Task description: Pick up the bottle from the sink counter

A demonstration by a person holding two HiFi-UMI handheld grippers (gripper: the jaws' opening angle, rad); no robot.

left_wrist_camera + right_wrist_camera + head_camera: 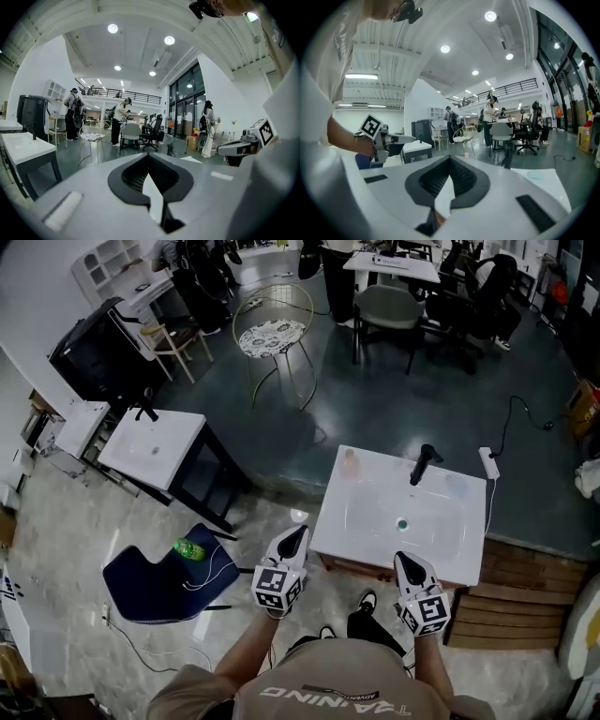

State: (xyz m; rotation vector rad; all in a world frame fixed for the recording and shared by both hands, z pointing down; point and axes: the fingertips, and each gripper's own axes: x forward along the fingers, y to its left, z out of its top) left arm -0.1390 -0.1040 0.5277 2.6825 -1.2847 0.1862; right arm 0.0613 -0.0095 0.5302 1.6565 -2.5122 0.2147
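Note:
A small pale bottle (pixel 350 463) with an orange tint stands upright at the far left corner of the white sink counter (pixel 450 554), left of the black faucet (pixel 424 463). My left gripper (pixel 298 532) is shut and empty, just off the counter's near left corner. My right gripper (pixel 405 561) is also shut and empty, over the counter's near edge. In the left gripper view the jaws (pixel 149 157) meet with nothing between them. The right gripper view shows its jaws (pixel 450 159) closed, with the faucet (pixel 508 157) ahead.
A second white sink (pixel 155 446) on a dark stand is at the left. A blue chair (pixel 150 582) beside it carries a green bottle (pixel 188 548). A power strip (pixel 488 462) lies at the counter's far right corner. Wooden boards (pixel 525 596) are to the right, and chairs and desks stand beyond.

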